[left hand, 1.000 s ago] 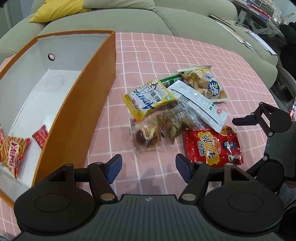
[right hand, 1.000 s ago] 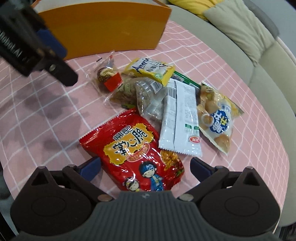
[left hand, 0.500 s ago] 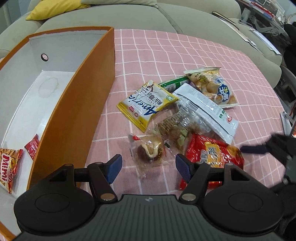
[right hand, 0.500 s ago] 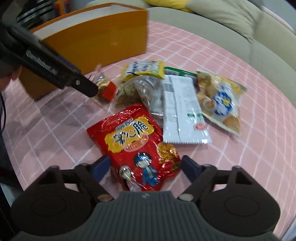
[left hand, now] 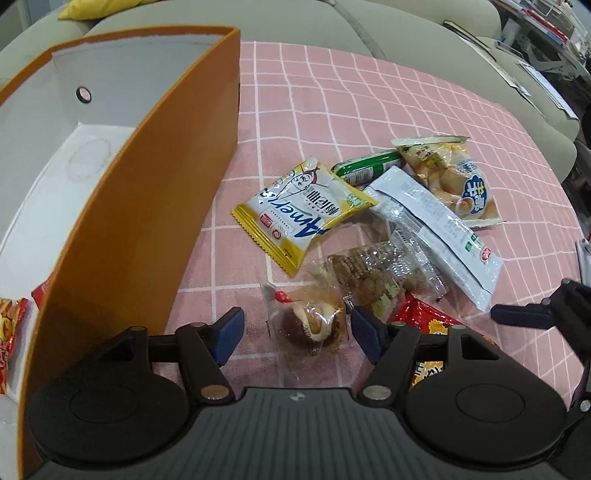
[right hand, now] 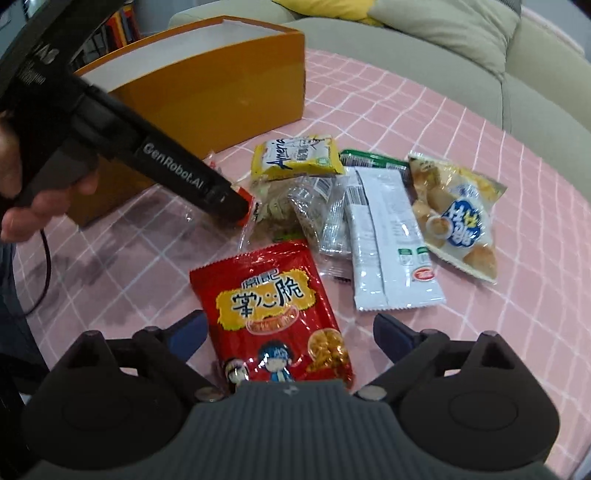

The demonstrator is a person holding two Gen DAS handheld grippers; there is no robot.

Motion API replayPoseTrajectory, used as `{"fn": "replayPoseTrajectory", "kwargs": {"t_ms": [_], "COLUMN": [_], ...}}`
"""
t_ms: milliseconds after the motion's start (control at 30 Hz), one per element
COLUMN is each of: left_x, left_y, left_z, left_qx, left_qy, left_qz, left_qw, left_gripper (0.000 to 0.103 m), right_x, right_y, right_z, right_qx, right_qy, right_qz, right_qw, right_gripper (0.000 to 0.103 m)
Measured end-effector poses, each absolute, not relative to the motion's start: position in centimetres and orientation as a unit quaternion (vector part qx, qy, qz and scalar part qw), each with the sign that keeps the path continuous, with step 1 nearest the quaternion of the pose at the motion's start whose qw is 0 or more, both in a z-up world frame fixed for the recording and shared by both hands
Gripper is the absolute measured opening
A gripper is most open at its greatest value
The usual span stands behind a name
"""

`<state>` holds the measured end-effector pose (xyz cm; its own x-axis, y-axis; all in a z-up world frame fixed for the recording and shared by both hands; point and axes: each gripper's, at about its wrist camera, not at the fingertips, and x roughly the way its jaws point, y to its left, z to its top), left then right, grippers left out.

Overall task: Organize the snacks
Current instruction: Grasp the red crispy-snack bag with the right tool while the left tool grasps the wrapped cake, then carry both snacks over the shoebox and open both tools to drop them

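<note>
A small clear-wrapped pastry (left hand: 310, 325) lies on the pink checked cloth between the fingers of my left gripper (left hand: 297, 328). Its jaws are closing slightly and the pads stand clear of the wrapper. My right gripper (right hand: 290, 332) straddles a red snack bag (right hand: 273, 299). Its jaws are opening and do not press on the bag. Behind lie a yellow packet (left hand: 303, 214), a clear packet of brown snacks (left hand: 373, 273), a white packet (left hand: 436, 229), a green packet (left hand: 365, 166) and a puff bag (left hand: 447, 177).
An orange box (left hand: 147, 206) with a white inside stands at the left, with red and orange snack packets (left hand: 9, 332) in its near end. A grey sofa (left hand: 258, 22) curves behind the table. A hand (right hand: 22, 177) grips the left gripper's handle.
My left gripper has come down and closer to the pile, so the pastry now sits between its fingers. The right gripper has rolled, and its jaws narrowed and then widened over the red bag.
</note>
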<state>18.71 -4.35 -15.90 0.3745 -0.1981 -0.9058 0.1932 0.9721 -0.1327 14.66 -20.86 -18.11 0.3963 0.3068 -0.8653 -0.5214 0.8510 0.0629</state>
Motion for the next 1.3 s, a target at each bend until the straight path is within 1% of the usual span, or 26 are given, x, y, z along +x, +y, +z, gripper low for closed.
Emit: {"fn": "replayPoseTrajectory", "kwargs": {"t_ms": [33, 67, 133, 167, 200, 267, 633, 700, 967, 1300], "left_x": [18.8, 18.8, 18.9, 18.9, 18.9, 18.9, 18.2, 17.7, 15.2, 12.3], "left_y": [-4.4, -4.4, -4.4, -4.4, -4.5, -4.6, -4.6, -4.4, -3.7, -3.4], "left_z": [-16.1, -16.2, -16.5, -16.5, -16.5, -16.4, -16.2, -15.9, -13.8, -9.5], "left_qx": [-0.003, -0.004, -0.009, -0.009, -0.008, -0.005, 0.000, -0.001, -0.013, -0.005], "left_qy": [0.549, 0.551, 0.554, 0.553, 0.552, 0.551, 0.564, 0.561, 0.541, 0.507], "left_qz": [-0.119, -0.119, -0.121, -0.121, -0.122, -0.124, -0.119, -0.117, -0.120, -0.109], "left_qw": [0.828, 0.826, 0.824, 0.824, 0.825, 0.825, 0.817, 0.819, 0.832, 0.855], "left_gripper": [0.075, 0.070, 0.067, 0.064, 0.055, 0.049, 0.044, 0.044, 0.044, 0.044], "right_x": [14.7, 14.5, 14.4, 14.3, 14.1, 13.8, 13.3, 13.1, 11.7, 9.6], "right_y": [-20.7, -20.5, -20.3, -20.2, -20.0, -20.0, -20.2, -20.4, -20.6, -20.9], "right_z": [-18.3, -18.4, -18.9, -19.1, -19.3, -19.5, -19.1, -18.9, -18.2, -15.7], "right_qx": [-0.106, -0.105, -0.103, -0.104, -0.105, -0.104, -0.077, -0.068, -0.053, -0.017], "right_qy": [0.492, 0.494, 0.501, 0.505, 0.507, 0.508, 0.514, 0.516, 0.518, 0.495], "right_qz": [0.250, 0.249, 0.247, 0.245, 0.242, 0.236, 0.212, 0.208, 0.188, 0.171], "right_qw": [0.827, 0.826, 0.823, 0.821, 0.820, 0.822, 0.827, 0.828, 0.833, 0.852], "right_gripper": [0.092, 0.092, 0.092, 0.092, 0.089, 0.087, 0.078, 0.072, 0.071, 0.071]}}
